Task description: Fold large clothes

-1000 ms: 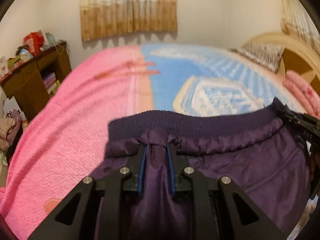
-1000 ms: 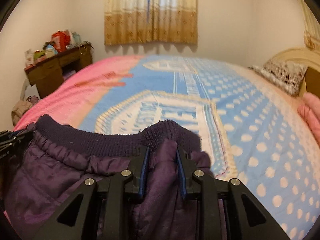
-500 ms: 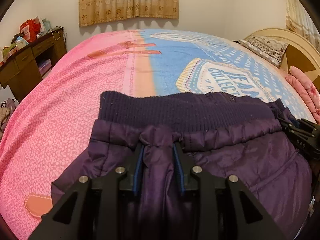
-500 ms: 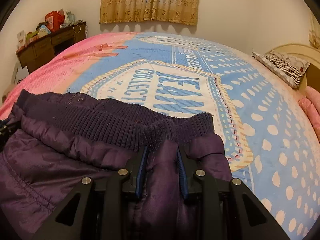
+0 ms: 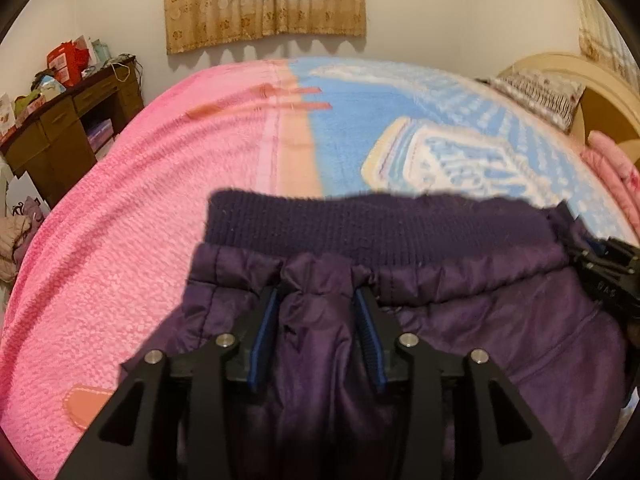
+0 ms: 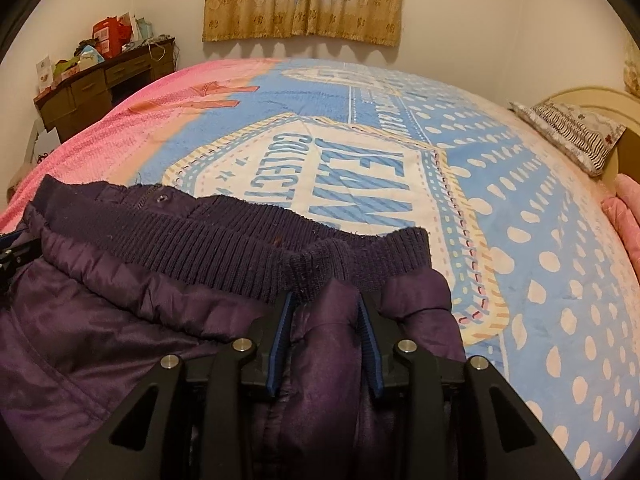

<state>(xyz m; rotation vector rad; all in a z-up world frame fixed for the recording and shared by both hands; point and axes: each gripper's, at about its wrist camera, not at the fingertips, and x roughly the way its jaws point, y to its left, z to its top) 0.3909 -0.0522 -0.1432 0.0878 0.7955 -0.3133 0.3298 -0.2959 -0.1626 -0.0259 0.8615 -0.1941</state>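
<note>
A dark purple padded jacket [image 5: 480,320] with a ribbed knit hem [image 5: 380,224] lies spread on the bed, hem pointing away from me. My left gripper [image 5: 316,296] straddles a puckered fold just below the hem near its left end. Its jaws are opening and the fold sits loosely between the blue pads. My right gripper [image 6: 325,300] straddles a fold of the jacket [image 6: 120,300] near the right end of the hem [image 6: 200,240]. Its jaws are opening too, fabric still between them. Each gripper shows at the edge of the other's view: the right gripper [image 5: 608,272], the left gripper [image 6: 12,252].
The bed carries a pink and blue blanket [image 6: 520,240] that stretches far beyond the jacket. A striped pillow [image 6: 572,128] and folded pink bedding [image 5: 612,176] lie by the headboard on the right. A cluttered brown desk [image 5: 60,132] stands at the left wall.
Both pairs of jaws have widened around their folds of fabric. The hem, lifted and bunched a second ago, now lies flatter on the blanket.
</note>
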